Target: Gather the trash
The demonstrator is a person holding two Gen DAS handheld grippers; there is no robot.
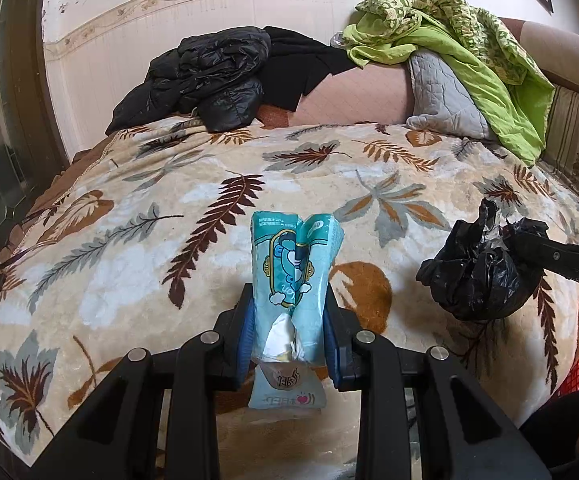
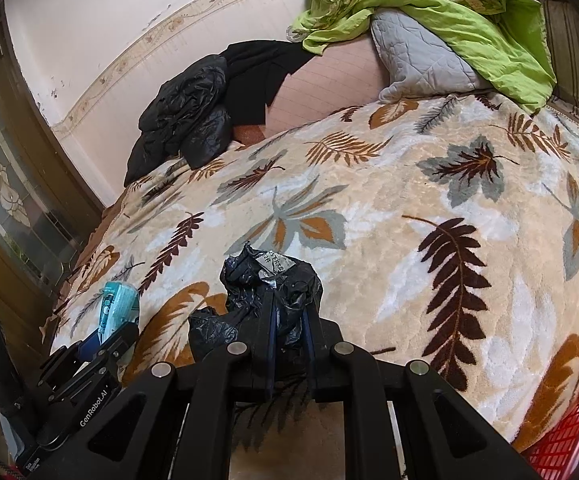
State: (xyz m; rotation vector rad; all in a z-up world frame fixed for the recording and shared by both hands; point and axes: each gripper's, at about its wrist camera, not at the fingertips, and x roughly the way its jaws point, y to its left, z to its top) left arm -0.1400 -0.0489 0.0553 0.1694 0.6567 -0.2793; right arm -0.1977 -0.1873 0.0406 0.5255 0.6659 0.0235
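Spread over the bed is a plush cream blanket (image 1: 193, 208) printed with brown, tan and grey leaves, and it fills most of both views; behind it runs a pale wall with a floral border strip (image 1: 137, 12), and a dark wooden door with patterned glass (image 2: 5, 184) stands at the left. At the far edge of the bed lie a crumpled black puffer jacket (image 1: 205, 80), a grey quilted pillow (image 1: 441, 96) and a bright green patterned quilt (image 1: 477, 52) draped over the pillow. A red plastic mesh basket (image 2: 569, 436) shows at the near right corner of the bed. The left gripper (image 1: 289, 340) is clamped on a light blue soft tissue pack (image 1: 293, 264) with a cartoon print, squeezing it at the middle so the wrapper creases and white tissue pokes out near the blue pads; the pack stands above the blanket's near edge. The right gripper (image 2: 289, 332) is pinched tight on a crumpled black plastic bag (image 2: 273, 292), wadded into a glossy ball with a scrap of printed label on top, held just above the blanket to the right of the tissue pack
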